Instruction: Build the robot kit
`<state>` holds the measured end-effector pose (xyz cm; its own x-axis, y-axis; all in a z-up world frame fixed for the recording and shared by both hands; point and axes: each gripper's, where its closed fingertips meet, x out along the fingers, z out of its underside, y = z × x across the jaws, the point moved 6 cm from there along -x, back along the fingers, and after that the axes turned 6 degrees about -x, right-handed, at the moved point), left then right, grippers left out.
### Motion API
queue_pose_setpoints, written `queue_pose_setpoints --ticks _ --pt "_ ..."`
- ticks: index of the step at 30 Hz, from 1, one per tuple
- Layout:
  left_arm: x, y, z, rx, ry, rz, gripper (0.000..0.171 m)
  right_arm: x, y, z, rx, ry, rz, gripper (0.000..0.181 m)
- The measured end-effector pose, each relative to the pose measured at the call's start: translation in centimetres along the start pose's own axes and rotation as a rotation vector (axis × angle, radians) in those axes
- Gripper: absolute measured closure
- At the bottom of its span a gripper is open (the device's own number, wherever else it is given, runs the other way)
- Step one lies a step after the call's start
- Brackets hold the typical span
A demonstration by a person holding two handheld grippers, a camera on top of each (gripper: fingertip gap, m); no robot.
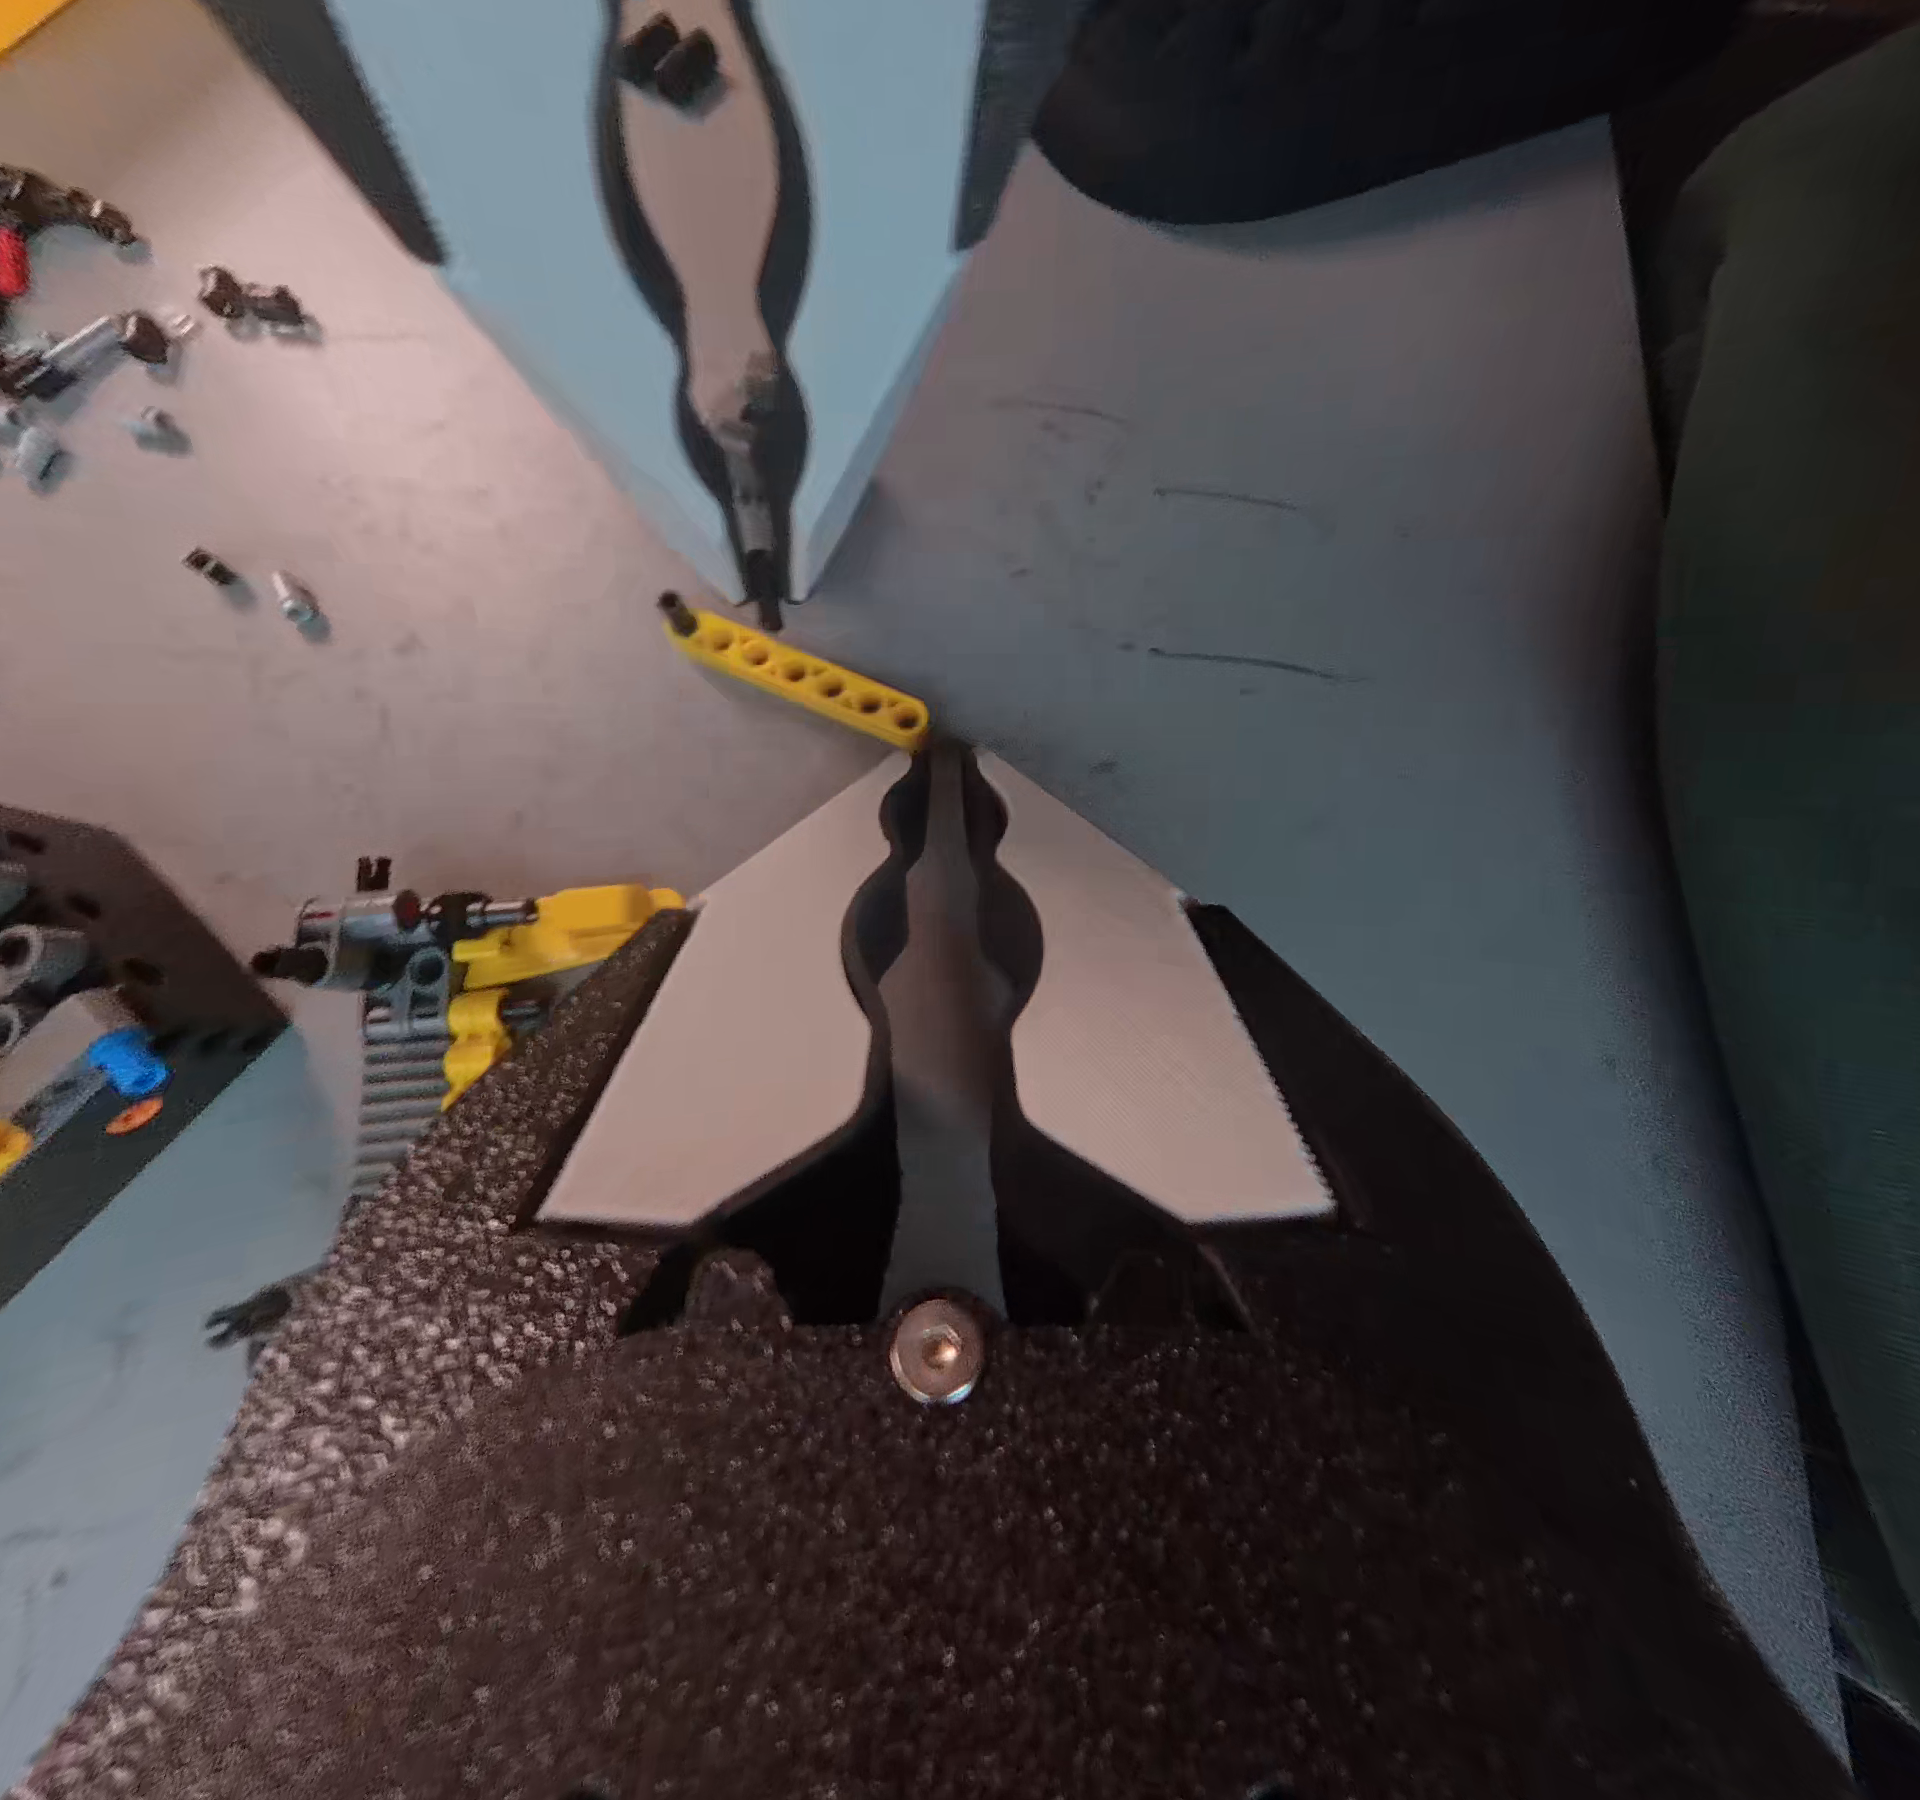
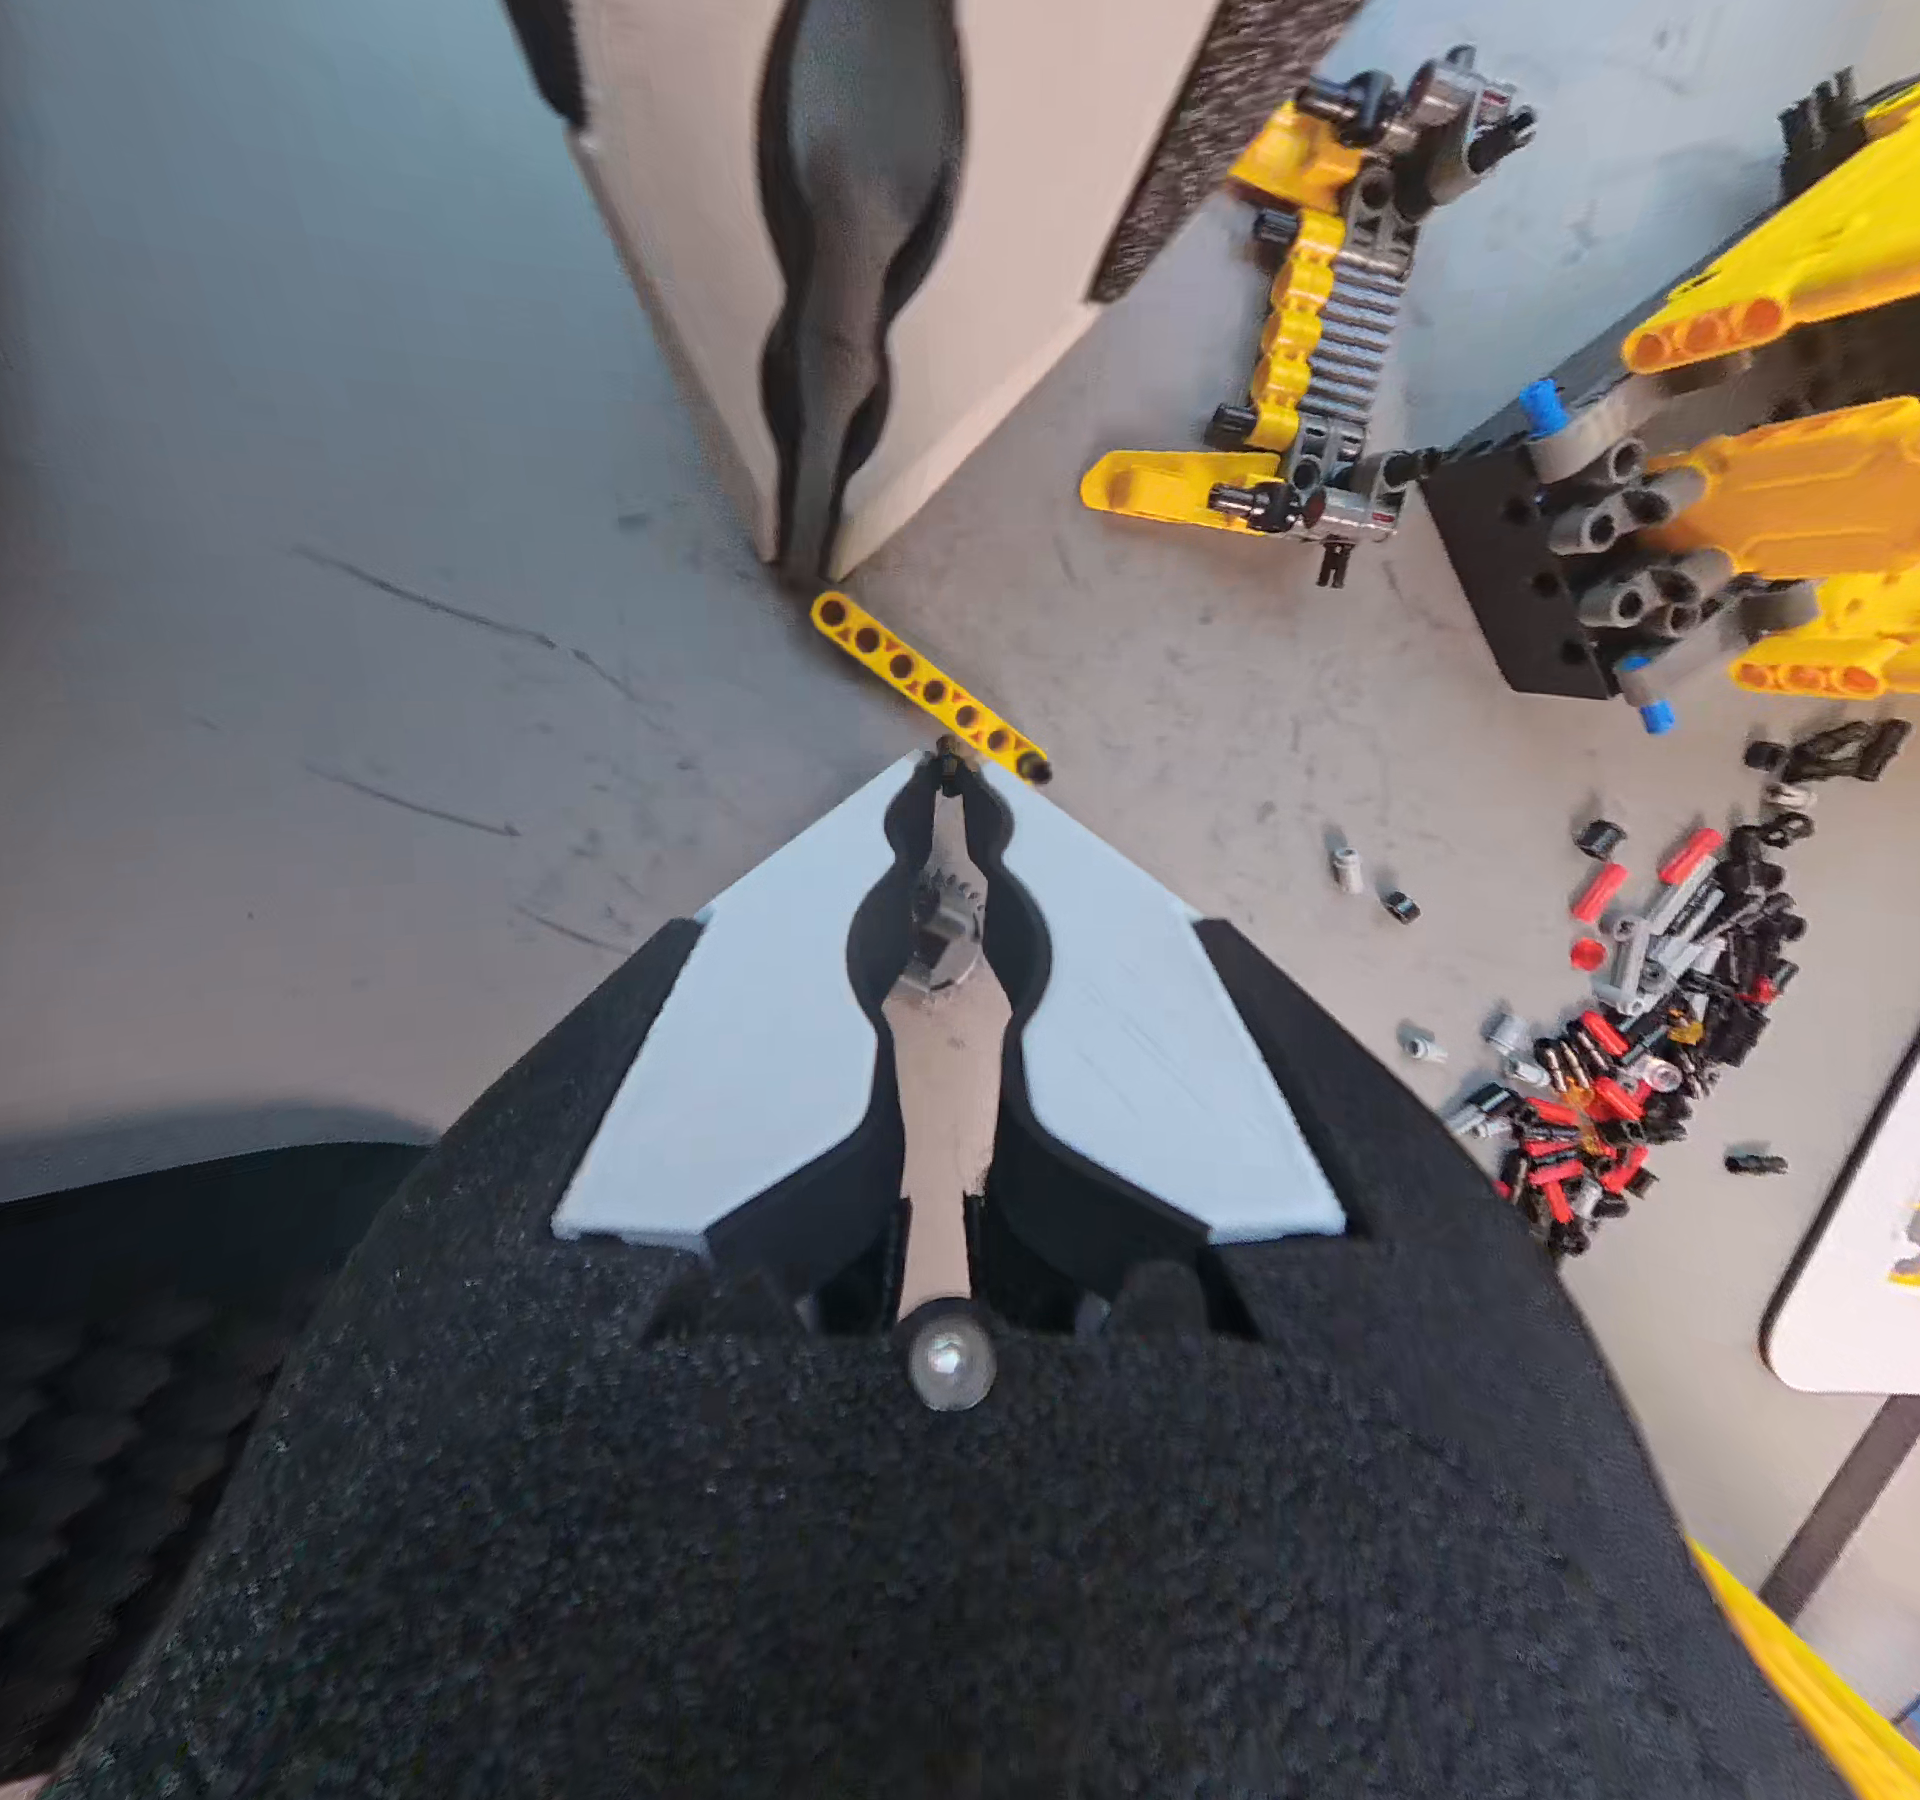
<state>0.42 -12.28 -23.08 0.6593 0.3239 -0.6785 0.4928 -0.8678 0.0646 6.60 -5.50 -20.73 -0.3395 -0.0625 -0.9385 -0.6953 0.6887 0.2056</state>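
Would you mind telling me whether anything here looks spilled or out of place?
Yes: small red, black and grey parts lie strewn in a loose heap on the table, with a few strays apart from it. The yellow beam itself looks intact.

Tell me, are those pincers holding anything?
Yes. The left tool pinches the yellow beam by one end; the right tool grips a small black pin at the other end.

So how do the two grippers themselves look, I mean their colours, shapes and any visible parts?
Both look alike. The left gripper has a rough, speckled black body, two pale grey-white fingers tapering to a point, black wavy inner pads, and a silver screw at the base. The right gripper has the same black textured body, pale bluish-white fingers and a silver screw. No cables or sleeves are clearly visible.
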Motion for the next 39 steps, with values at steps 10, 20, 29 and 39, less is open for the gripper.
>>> queue_pose_setpoints --ticks 10,20,29,39 --pt "-0.6 -0.8 0.4 -0.019 0.006 -0.017 0.167 0.0 0.1 0.9 0.05 -0.002 0.049 0.177" --pt "-0.7 -0.5 -0.8 0.021 0.081 -0.04 0.163 -0.4 0.6 -0.4 0.057 0.117 0.029 0.177" --pt "-0.7 -3.1 -0.5 0.096 -0.011 -0.144 0.135 -0.8 -2.0 -0.9 0.024 0.081 -0.072 0.177" --pt "0.4 -1.6 -0.5 0.057 -0.042 -0.06 0.159 -0.4 -1.8 -1.2 -0.023 0.026 -0.085 0.177"
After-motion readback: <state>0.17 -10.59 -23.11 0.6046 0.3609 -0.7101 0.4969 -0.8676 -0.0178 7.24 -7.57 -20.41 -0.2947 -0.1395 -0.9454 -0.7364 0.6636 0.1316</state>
